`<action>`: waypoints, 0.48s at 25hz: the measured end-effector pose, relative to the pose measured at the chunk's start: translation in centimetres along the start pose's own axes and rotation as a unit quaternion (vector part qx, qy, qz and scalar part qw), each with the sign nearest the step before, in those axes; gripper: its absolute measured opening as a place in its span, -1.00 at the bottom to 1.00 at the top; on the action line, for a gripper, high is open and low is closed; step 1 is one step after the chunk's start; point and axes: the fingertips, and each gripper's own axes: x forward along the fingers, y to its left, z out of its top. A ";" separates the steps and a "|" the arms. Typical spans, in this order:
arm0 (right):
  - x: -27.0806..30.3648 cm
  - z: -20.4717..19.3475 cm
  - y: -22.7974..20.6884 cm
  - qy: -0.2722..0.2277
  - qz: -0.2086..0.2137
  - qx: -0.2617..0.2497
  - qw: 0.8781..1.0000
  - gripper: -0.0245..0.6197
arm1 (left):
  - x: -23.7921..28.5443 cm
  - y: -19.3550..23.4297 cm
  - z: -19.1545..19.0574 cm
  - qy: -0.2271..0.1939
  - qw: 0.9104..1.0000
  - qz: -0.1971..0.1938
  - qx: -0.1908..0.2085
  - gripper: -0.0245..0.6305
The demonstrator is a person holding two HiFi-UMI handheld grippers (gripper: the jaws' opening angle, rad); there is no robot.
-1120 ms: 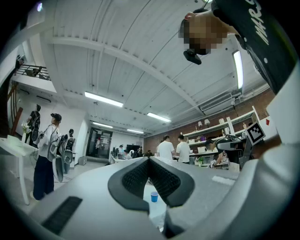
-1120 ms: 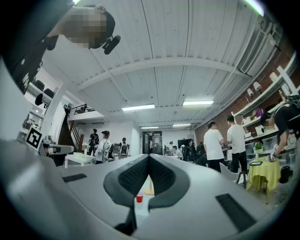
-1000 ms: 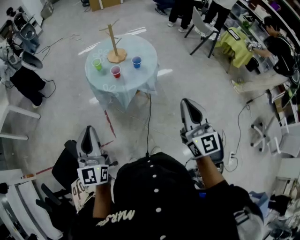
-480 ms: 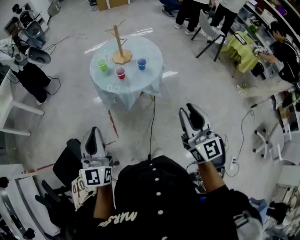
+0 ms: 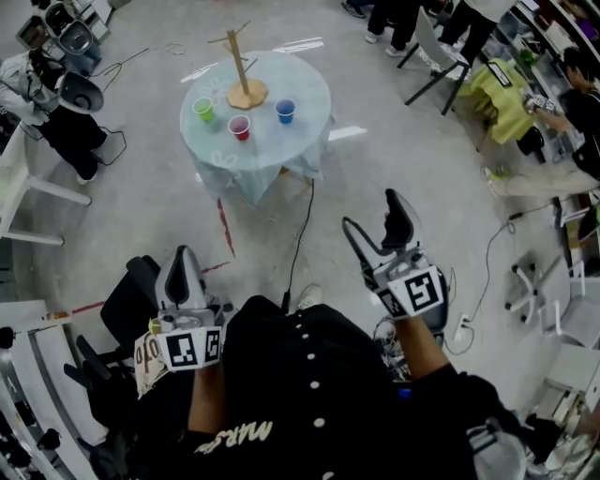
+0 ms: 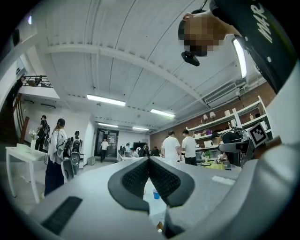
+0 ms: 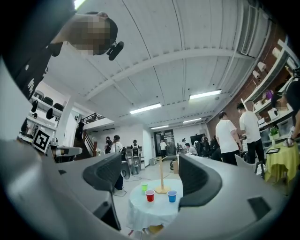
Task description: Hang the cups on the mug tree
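**Head view, looking steeply down.** Your left gripper [image 5: 184,255] sits at lower left, its jaws clenched tip to tip on nothing. In the left gripper view its two ribbed pads [image 6: 136,178] meet in a point. Your right gripper [image 5: 375,220] sits at lower right. Its jaws are released and stand wide, having just been opening, with only floor between them. Your head and dark shirt [image 5: 234,436] fill the lower middle of this view and hide the floor directly beneath you.

**Task objects.** These lie well apart from both grippers, on the round table [image 5: 281,150] at upper centre.
- The wooden mug tree [image 5: 240,66] stands upright on the far part of the top. Its pegs are thin, and you cannot count them from here.
- The green cup [image 5: 203,110], red cup [image 5: 240,127] and blue cup [image 5: 285,112] stand mouth-up on the tabletop. They form a loose arc just in front of the tree's base, apart from one another.
- A pale cloth [image 5: 248,183] drapes over the rim and hides the table's legs.

**Right gripper view.** The table, the tree and all three cups appear whole in the gap between the jaws.

**Left gripper view.** The closed pads block nearly all of this. Only the blue cup and a strip of cloth show beneath them.

**Frame edge.** People [image 5: 384,14] at the upper edge of the head view are cut off by the frame.
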 end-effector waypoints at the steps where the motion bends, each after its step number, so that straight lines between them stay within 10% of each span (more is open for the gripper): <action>1: 0.0 -0.1 -0.4 0.000 0.001 0.002 1.000 0.23 | 0.0 -0.3 -0.1 0.002 1.000 0.002 0.000 -0.94; 12: 1.8 -2.2 -2.9 0.014 -0.011 -0.002 1.000 0.22 | 3.2 0.1 -2.2 0.015 1.000 -0.004 -0.006 -0.94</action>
